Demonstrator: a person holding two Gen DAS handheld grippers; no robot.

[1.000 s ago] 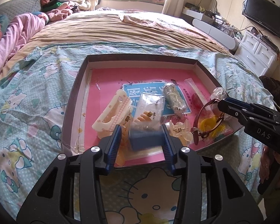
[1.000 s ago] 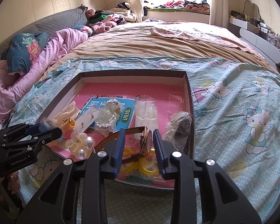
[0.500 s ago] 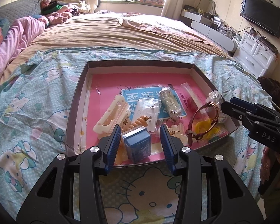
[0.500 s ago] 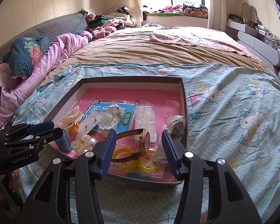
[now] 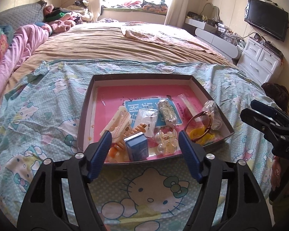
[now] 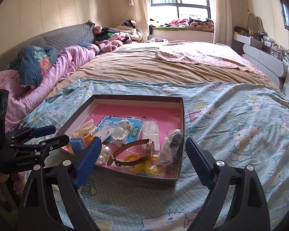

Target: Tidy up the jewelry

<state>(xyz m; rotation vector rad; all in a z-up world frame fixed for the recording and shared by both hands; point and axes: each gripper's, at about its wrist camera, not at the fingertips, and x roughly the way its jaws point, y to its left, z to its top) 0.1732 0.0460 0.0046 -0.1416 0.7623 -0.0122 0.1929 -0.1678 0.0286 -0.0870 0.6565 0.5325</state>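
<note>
Both grippers are now standing wider apart than a second ago, and each is sitting farther back from the box than before. Left gripper (image 5: 145,148), jaws spread, is holding nothing; the small blue box (image 5: 137,146) it was clamping a second ago is now resting free at the near edge of the tray (image 5: 87,96), between the blue fingers (image 5: 100,154) but touching neither. Right gripper (image 6: 142,159), likewise spread and empty, is hovering over the bedspread (image 6: 240,134) just short of the tray (image 6: 183,115); the brown-strapped watch (image 6: 144,150) it was pinching is now lying inside, near the tray's front right corner, over yellow rings (image 6: 136,162). Also lying on the tray's pink floor: a cream hair clip (image 5: 118,120), a clear claw clip with pearls (image 5: 166,141), a small plastic bag of earrings (image 5: 147,119), a sparkling bracelet in wrap (image 5: 166,112), and a blue printed card (image 5: 136,107) under them. Seen from the left wrist, the right gripper (image 5: 260,115) is sitting just past the tray's right wall.
</note>
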